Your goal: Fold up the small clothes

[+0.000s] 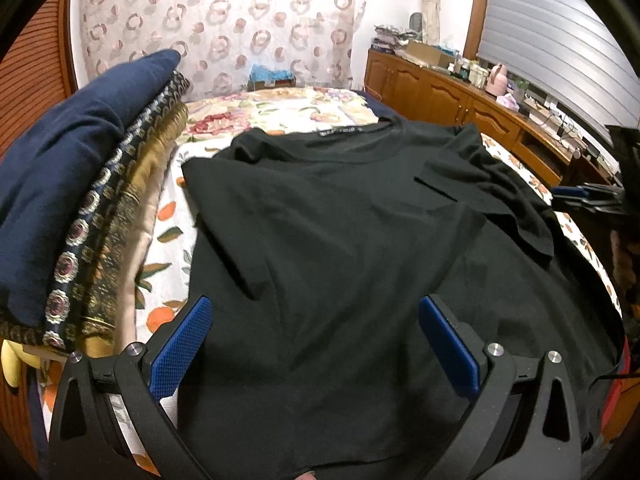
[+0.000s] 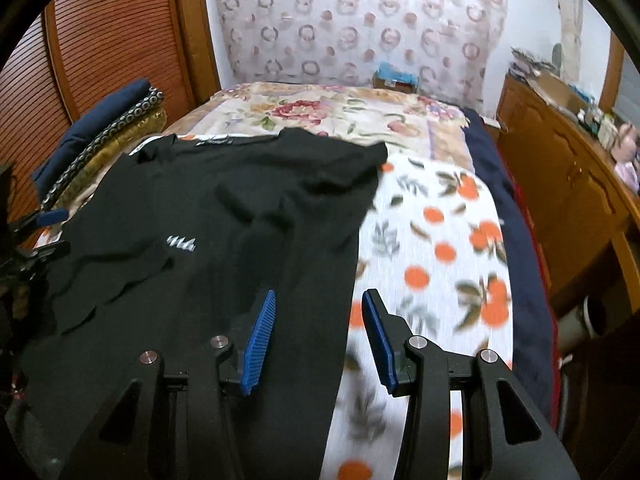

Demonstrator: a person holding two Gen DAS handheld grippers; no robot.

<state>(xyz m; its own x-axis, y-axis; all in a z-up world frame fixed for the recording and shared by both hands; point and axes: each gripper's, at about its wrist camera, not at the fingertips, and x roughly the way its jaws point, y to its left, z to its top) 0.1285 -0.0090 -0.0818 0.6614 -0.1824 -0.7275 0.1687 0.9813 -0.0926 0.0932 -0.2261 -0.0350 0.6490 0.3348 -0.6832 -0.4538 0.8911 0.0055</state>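
Your black short-sleeved cotton T-shirt (image 1: 340, 216) lies spread across the bed and fills the middle of the left wrist view, its neckline with a small label towards the top centre and one sleeve folded inward across the body at the upper right. In the right wrist view the same shirt (image 2: 224, 216) covers the left half of the frame, a small white printed mark showing on its left part and its straight side edge running down the centre.

Your left gripper (image 1: 314, 344) sits at the bottom of its own view with the blue ribbed pads (image 1: 182, 350) wide apart; the shirt cloth lies flat beneath the gap and nothing is pinched between them. It also shows at the left edge of the right wrist view (image 2: 46, 228), beside the shirt's edge.

Your right gripper (image 2: 318, 338) is at the bottom centre of its view, jaws parted. Its left blue pad (image 2: 260, 344) is above the black cloth, the right one above the bedsheet, and the shirt's edge runs between them without being pressed. That gripper appears dimly at the right edge of the left wrist view (image 1: 588, 196).

The white bedsheet printed with oranges and leaves (image 2: 436, 248) lies under the shirt, and a floral quilt in pink and cream (image 2: 320, 112) is further up the frame. A stack of folded fabrics, navy on top with patterned gold and dark layers below (image 1: 80, 208), occupies the left of the left wrist view. A brown wooden cabinet with panelled doors (image 1: 440, 88) runs along the upper right
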